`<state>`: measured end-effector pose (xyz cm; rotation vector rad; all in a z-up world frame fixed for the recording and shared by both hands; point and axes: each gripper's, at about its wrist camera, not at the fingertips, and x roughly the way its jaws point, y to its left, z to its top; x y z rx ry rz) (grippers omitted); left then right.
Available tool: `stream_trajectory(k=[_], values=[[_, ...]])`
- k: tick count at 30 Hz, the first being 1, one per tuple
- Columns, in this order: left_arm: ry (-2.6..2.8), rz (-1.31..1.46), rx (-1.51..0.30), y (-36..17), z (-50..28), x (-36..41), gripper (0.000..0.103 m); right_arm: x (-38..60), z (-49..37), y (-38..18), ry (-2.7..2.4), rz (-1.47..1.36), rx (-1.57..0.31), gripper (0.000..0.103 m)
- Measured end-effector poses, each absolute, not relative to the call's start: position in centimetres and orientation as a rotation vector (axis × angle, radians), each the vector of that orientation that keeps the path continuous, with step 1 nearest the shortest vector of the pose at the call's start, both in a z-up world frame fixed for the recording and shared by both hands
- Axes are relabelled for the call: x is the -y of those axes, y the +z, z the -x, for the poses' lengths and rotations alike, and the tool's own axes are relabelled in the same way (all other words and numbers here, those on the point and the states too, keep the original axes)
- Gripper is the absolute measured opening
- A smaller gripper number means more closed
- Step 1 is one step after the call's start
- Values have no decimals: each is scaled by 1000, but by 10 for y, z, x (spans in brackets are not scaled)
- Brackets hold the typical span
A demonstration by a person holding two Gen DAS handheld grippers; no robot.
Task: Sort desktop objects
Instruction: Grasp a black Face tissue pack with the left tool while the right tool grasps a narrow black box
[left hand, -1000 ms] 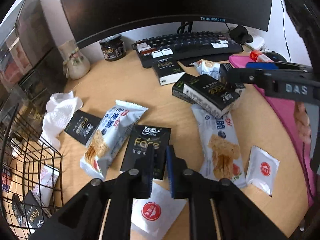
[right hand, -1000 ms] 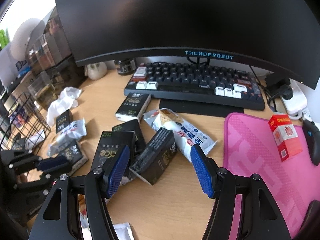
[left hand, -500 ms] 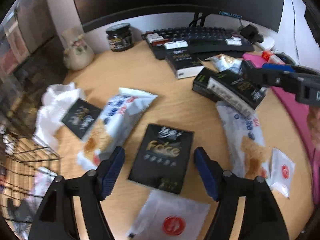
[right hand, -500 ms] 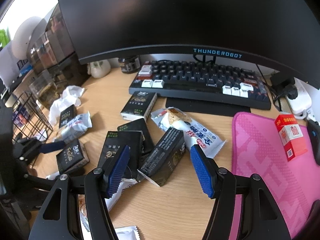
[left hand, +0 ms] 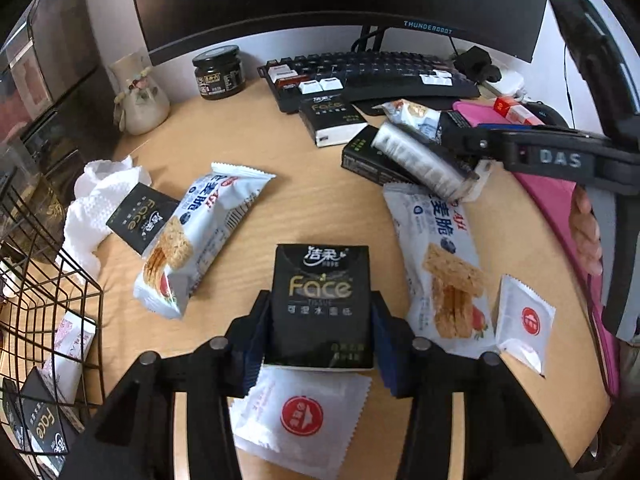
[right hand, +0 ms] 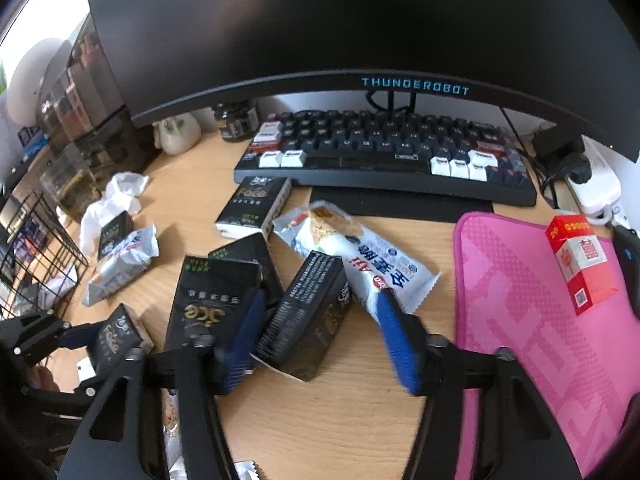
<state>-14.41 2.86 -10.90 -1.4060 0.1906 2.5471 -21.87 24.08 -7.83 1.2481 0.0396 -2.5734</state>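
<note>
My left gripper (left hand: 320,334) has its blue pads against both sides of a black Face tissue pack (left hand: 321,300), seen also from the right wrist view (right hand: 116,340). My right gripper (right hand: 320,336) is open around a tilted black tissue pack (right hand: 308,320), which leans on other black packs (right hand: 208,300). A white cracker snack bag (right hand: 360,248) lies just beyond its right finger. Two more cracker bags (left hand: 200,236) (left hand: 440,264) lie either side of the left gripper. Another Face pack (left hand: 332,118) sits by the keyboard.
A black wire basket (left hand: 44,320) with packs inside stands at the left. White sachets (left hand: 304,412) (left hand: 524,320) lie near the front edge. A keyboard (right hand: 384,156), monitor (right hand: 360,20), jar (left hand: 218,72), vase (left hand: 138,96), crumpled tissue (left hand: 96,196), pink mat (right hand: 540,320) and red box (right hand: 580,264) surround the area.
My left gripper opened, moved forward over the black Face pack and closed on its sides. My right gripper moved down and forward so the tilted black pack sits between its fingers.
</note>
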Motion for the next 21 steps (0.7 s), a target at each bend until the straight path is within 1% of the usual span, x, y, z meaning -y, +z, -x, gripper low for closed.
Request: stream_trajectory(k=[1,2,5,8,12,21], values=[[2544,1405,-187,-109,143,-29,52,-240,220,-81,-2570,-1266,-57,34],[2545,1406,-183,-109,143,-28,52,-239,220,-82,-2570,-1276,-69,27],[2547,1408,-172,-109,141,-26,52,-240,218,-81,-2569,-1279,-93,18],[2568,1397,-150,-105,138,-23,52,-244,213,-80,-2591,-1285,-117,17],[2591,1368,-143,-94,134,-21,52,-251,200,-75,-2592,-1261,-92,17],[2641,1284,-131,-64,117,-23,52,-249,165,-44,-2615,-1161,-91,17]])
